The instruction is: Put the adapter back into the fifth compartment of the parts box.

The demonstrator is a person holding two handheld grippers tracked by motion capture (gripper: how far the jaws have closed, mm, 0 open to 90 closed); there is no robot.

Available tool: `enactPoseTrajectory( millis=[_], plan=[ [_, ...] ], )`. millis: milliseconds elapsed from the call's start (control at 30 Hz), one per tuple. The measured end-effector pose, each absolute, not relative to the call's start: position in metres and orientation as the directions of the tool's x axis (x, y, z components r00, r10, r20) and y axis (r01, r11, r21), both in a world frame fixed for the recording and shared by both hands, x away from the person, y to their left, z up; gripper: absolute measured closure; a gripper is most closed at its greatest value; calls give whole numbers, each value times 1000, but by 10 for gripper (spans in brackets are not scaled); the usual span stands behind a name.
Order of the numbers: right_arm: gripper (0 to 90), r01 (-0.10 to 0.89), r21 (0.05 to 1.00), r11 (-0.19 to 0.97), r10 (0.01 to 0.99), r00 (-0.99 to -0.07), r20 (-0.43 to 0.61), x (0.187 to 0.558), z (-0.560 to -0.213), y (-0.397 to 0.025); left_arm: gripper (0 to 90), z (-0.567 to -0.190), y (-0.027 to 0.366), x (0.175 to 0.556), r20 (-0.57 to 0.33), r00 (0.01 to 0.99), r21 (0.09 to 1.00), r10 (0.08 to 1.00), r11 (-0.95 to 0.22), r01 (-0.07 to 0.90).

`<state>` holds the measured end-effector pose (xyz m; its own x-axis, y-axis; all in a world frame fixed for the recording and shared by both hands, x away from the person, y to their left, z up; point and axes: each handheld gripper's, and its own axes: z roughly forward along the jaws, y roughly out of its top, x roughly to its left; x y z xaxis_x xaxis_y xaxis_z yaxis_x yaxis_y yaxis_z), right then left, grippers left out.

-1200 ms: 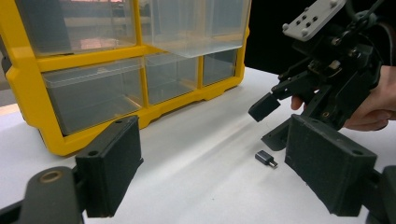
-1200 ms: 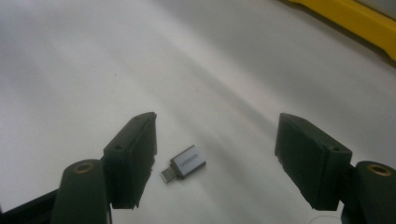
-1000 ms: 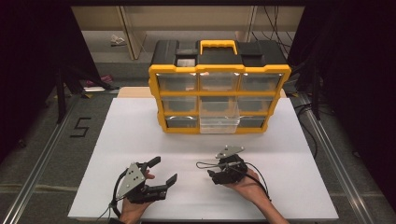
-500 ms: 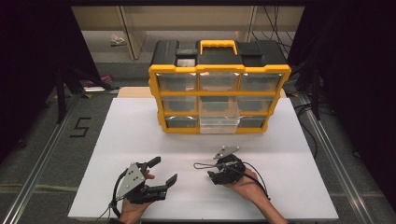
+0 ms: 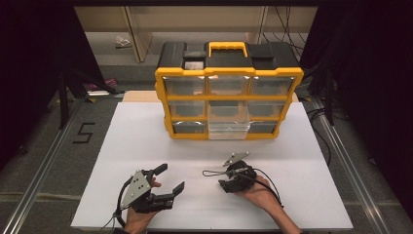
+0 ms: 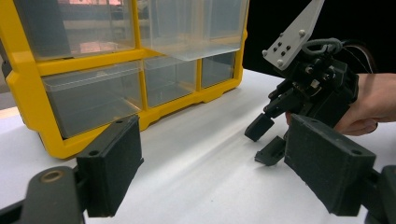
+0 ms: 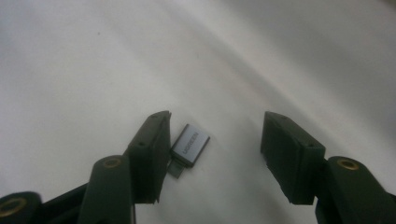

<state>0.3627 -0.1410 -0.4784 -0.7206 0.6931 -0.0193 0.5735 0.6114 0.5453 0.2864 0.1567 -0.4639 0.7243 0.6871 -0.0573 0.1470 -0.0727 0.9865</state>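
Jaws spread wide mark the left gripper (image 5: 163, 183), which sits low at the near left of the white table (image 5: 146, 131) in the person's left hand (image 5: 139, 217); nothing lies between its pads, and in the left gripper view they frame bare table with the yellow organizer (image 6: 70, 70) beyond on the left and the other gripper beyond on the right. That yellow organizer stands upright at the far middle of the table, its clear drawers facing the person, the bottom middle drawer (image 5: 228, 129) pulled partway out. Further right, the right gripper (image 5: 226, 185) tips down toward the table in the right hand (image 5: 258, 192), its jaws also well apart. In the right gripper view a small grey USB adapter (image 7: 189, 145) lies flat on the table between those jaws, close against the left pad (image 7: 149, 154) and well clear of the right pad (image 7: 287, 156); whether it touches the left pad I cannot tell. Its long axis runs diagonally, the plug end pointing down-left toward the camera and the blunt end up-right.
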Motion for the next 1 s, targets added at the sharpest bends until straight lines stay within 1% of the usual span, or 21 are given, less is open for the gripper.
enactPoseTrajectory(
  millis=[133, 200, 233, 267, 300, 367, 400, 467, 500, 667, 867, 1000],
  plan=[
    [479, 580, 537, 613, 692, -722, -11, 362, -477, -141, 184, -464, 157, 286, -54, 724, 987, 688, -75, 145],
    [523, 574, 528, 626, 682, -731, -14, 362, -476, -141, 184, -464, 156, 286, -53, 724, 986, 687, -77, 145],
    [523, 574, 528, 626, 682, -731, -14, 362, -476, -141, 184, -464, 156, 286, -53, 724, 986, 687, -77, 145],
    [554, 577, 522, 629, 682, -731, -14, 362, -476, -141, 184, -464, 156, 286, -53, 725, 986, 687, -77, 145],
    [554, 577, 522, 629, 682, -731, -14, 362, -476, -141, 184, -464, 156, 286, -53, 725, 986, 687, -77, 145],
    [594, 577, 520, 629, 680, -733, -10, 362, -475, -142, 184, -463, 156, 286, -52, 724, 987, 688, -77, 145],
    [628, 594, 511, 621, 688, -725, 6, 362, -474, -142, 184, -463, 156, 286, -52, 724, 986, 688, -77, 145],
    [644, 575, 520, 631, 680, -733, -14, 362, -475, -143, 184, -464, 156, 286, -51, 724, 986, 688, -79, 144],
    [686, 576, 513, 636, 675, -738, -7, 362, -474, -143, 184, -463, 156, 286, -50, 724, 986, 687, -80, 144],
    [758, 569, 513, 643, 666, -746, -7, 361, -474, -143, 184, -463, 156, 286, -50, 725, 987, 687, -79, 142],
    [761, 558, 514, 651, 656, -755, -12, 361, -473, -142, 184, -463, 156, 286, -50, 726, 987, 686, -78, 142],
    [762, 547, 538, 641, 658, -753, -19, 359, -468, -143, 185, -463, 156, 286, -50, 726, 987, 686, -78, 141]
  ],
)
